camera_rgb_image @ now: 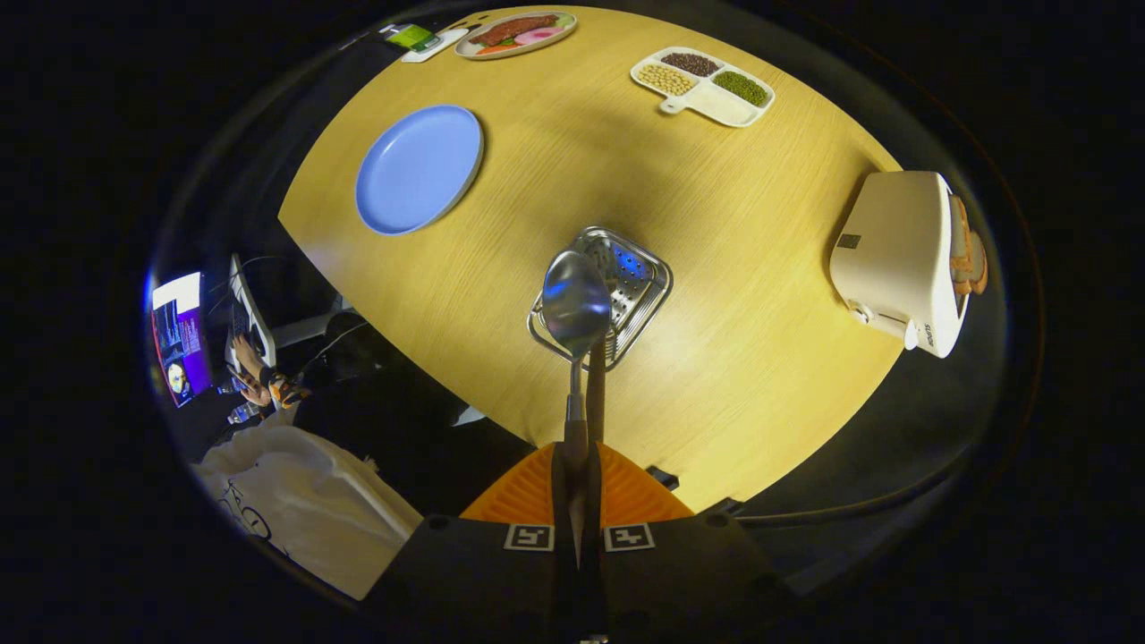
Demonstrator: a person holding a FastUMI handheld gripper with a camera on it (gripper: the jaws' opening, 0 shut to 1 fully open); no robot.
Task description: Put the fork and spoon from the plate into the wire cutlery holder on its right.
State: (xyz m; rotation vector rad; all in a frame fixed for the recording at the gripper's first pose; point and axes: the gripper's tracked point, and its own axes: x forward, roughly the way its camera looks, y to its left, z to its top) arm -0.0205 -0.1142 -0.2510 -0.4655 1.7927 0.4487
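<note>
The gripper [577, 465] fingers clench the handle of a shiny metal spoon [576, 304], bowl hanging above the square wire cutlery holder [640, 286] on the wooden surface [716, 206].

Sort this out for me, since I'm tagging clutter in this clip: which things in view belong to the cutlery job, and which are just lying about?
Belong to the job:
spoon, clamped between the gripper fingers
wire cutlery holder, just beyond, under the spoon
blue plate, now bare

Just lying about:
toaster with bread
divided tray of beans
plate of food
</note>
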